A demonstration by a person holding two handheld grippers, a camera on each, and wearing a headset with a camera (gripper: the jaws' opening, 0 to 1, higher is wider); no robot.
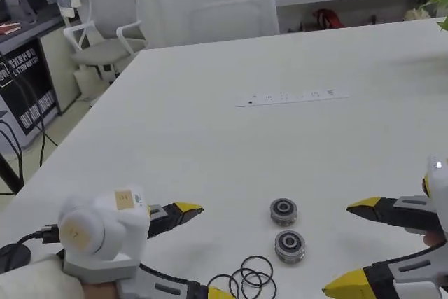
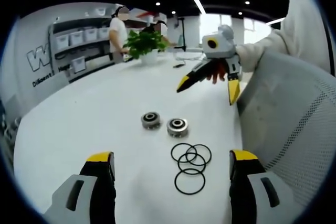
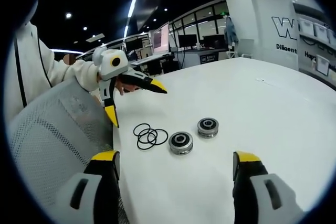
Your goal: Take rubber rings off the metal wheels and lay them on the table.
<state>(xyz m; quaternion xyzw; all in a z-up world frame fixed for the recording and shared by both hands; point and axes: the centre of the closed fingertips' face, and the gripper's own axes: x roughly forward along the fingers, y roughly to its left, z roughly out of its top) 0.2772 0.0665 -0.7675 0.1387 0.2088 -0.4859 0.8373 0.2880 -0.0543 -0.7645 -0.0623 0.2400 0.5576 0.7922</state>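
Yellow-tipped and held by a person in a pale sleeve, the left gripper (image 1: pixel 204 251) hangs over the near edge of the tabletop (image 1: pixel 210 124). Its jaws are spread wide with nothing between them. The white tabletop runs broad to its far edge, where two pale chairs (image 1: pixel 105 36) stand. The right gripper (image 1: pixel 348 246) comes in over the near right part of the tabletop. Its jaws are likewise released and hold nothing, and its tips point across toward the left gripper. A long white socket strip (image 1: pixel 290 96) lies flat toward the middle of the tabletop, well apart from everything else. Two small metal wheels (image 1: pixel 283 209) with dark centres lie flat close beside each other near the near edge, between the two grippers and touched by neither. Four thin black rings (image 1: pixel 248 278) lie loose on the tabletop just beside the nearer wheel. They sit closer still to the near edge, some overlapping, next to the left gripper's tips.
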